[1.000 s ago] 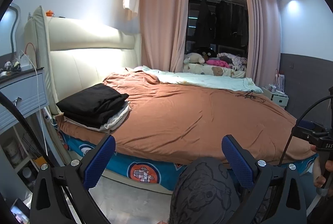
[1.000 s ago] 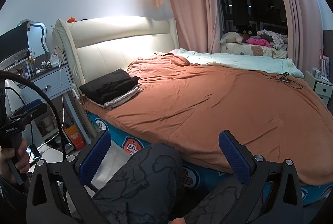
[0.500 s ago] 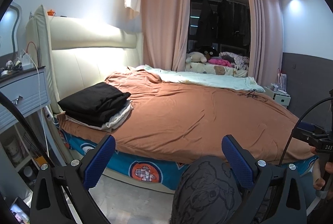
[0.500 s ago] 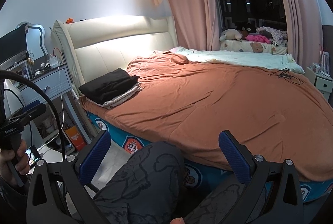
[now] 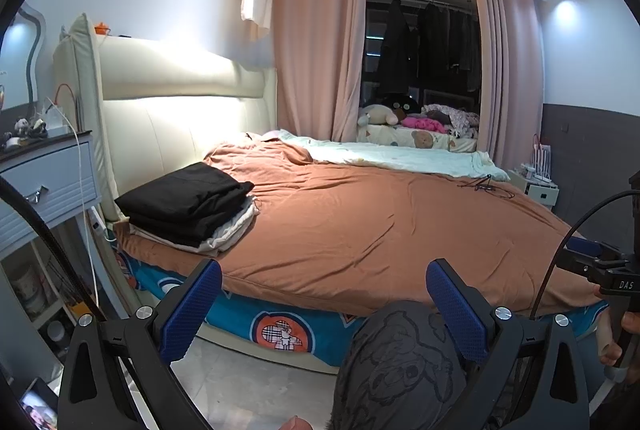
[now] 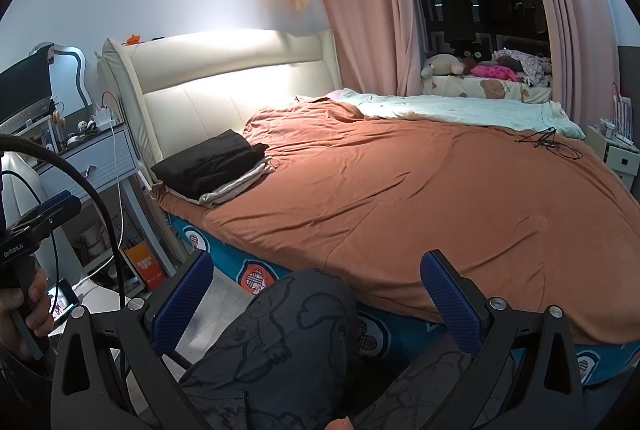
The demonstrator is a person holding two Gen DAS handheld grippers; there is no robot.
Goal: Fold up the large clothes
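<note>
A stack of folded clothes, black on top (image 5: 188, 196) and white beneath (image 5: 232, 234), lies on the near left corner of the bed by the headboard; it also shows in the right wrist view (image 6: 214, 162). My left gripper (image 5: 322, 294) is open and empty, held in front of the bed above my knee. My right gripper (image 6: 316, 288) is open and empty, also short of the bed's near edge. Each gripper's handle shows at the edge of the other's view.
The bed has a brown cover (image 5: 380, 226) with a pale quilt (image 5: 400, 158) at the far side. A black cable (image 6: 546, 142) lies on the cover at far right. A nightstand (image 5: 44, 186) stands left. My patterned trouser legs (image 6: 288, 350) fill the foreground.
Both views have shifted only slightly; the grippers stay open and empty and nothing on the bed has moved.
</note>
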